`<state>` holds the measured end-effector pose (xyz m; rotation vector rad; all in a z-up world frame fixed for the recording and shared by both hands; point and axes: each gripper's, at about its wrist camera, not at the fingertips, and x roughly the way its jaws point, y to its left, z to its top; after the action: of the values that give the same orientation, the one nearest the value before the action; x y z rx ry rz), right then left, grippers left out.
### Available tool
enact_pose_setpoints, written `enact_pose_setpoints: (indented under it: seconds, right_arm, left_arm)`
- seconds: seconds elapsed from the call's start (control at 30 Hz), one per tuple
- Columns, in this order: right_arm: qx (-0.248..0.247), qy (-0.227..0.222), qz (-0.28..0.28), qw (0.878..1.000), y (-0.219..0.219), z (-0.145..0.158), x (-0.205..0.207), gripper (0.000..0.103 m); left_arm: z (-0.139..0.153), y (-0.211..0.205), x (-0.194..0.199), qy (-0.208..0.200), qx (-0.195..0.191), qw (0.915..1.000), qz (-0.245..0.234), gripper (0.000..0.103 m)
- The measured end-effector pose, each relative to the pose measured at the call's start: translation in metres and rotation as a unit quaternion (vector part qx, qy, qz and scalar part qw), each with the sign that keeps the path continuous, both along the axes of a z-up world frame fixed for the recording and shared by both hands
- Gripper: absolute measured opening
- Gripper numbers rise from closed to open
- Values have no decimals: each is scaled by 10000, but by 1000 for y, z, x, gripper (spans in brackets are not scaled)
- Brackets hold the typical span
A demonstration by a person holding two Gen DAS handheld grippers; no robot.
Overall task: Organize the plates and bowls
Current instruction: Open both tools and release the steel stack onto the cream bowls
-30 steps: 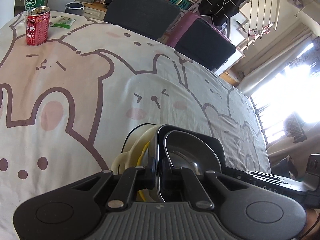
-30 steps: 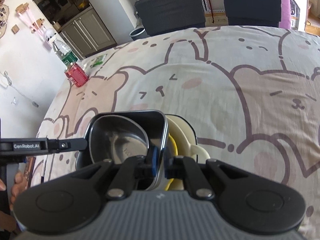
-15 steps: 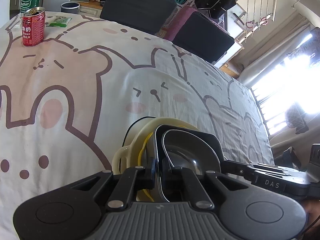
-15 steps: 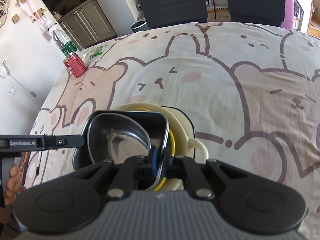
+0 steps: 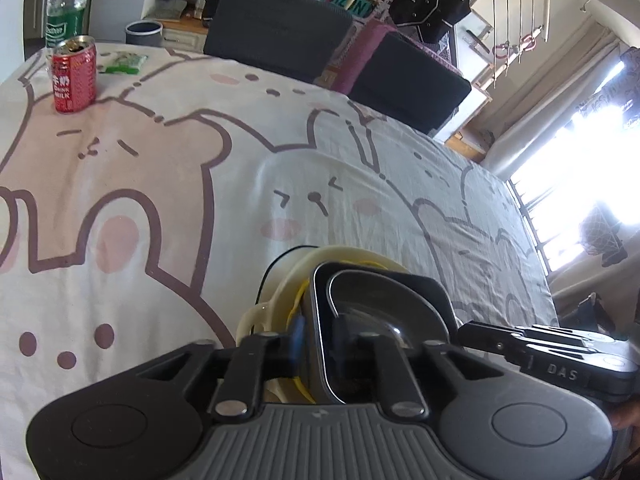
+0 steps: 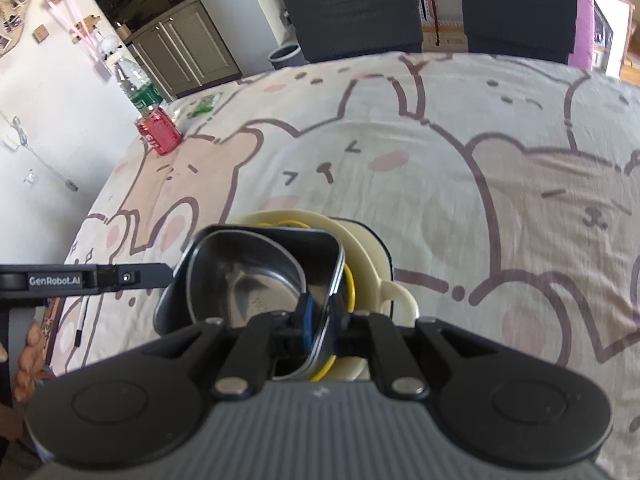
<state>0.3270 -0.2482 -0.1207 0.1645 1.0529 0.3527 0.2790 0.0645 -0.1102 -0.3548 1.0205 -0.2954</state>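
Observation:
A black square bowl (image 5: pixel 384 292) with a shiny steel inside sits nested in a cream handled bowl (image 5: pixel 288 280) on the bear-print tablecloth. A yellow rim (image 6: pixel 351 280) shows between the two. My left gripper (image 5: pixel 320 344) straddles the black bowl's near rim; its jaws are opening and the pads stand clear of the rim. On the opposite side, my right gripper (image 6: pixel 324 320) has the black bowl (image 6: pixel 256 240) rim between its jaws, which are opening, with the blue pad still against it. The cream bowl (image 6: pixel 360 236) shows beyond.
A red drink can (image 5: pixel 74 76), a green-labelled bottle (image 5: pixel 64 4) and a green packet (image 5: pixel 122 62) stand at the table's far left corner. Two dark chairs (image 5: pixel 276 28) line the far edge. A person's hand (image 6: pixel 28 352) shows at the left.
My left gripper's jaws have parted from the black bowl's rim. More of the cream bowl now shows past the black bowl. Neither hand has shifted.

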Motion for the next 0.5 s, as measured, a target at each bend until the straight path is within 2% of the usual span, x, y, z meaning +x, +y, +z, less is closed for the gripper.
enact_pose_setpoints:
  seconds: [0.07,0.13,0.17,0.23,0.4,0.5]
  right_arm:
    - [-3,-162,54,9999,0,7,-5,26]
    - [-151,-377,81,9991,0,15,-10,57]
    - [-268,-505,73,9983,0,18,-12,62]
    - [-422,-764,-27,9962,-5,24,-17,79]
    - [-843,-1256,-550,9870,-20,35,-29,92]
    - [-741,-1431,-853,9832,-29,46,-38,101]
  left_arm:
    - [5,-1,-3,-126,121,9998,-3,44]
    - [9,-2,-5,-251,227,9994,-15,57]
    - [11,-2,-5,-302,267,9992,-12,67]
    - [15,-4,-7,-433,368,9984,1,79]
    - [30,-13,-16,-647,509,9965,121,97]
    - [42,-19,-29,-786,593,9950,140,103]
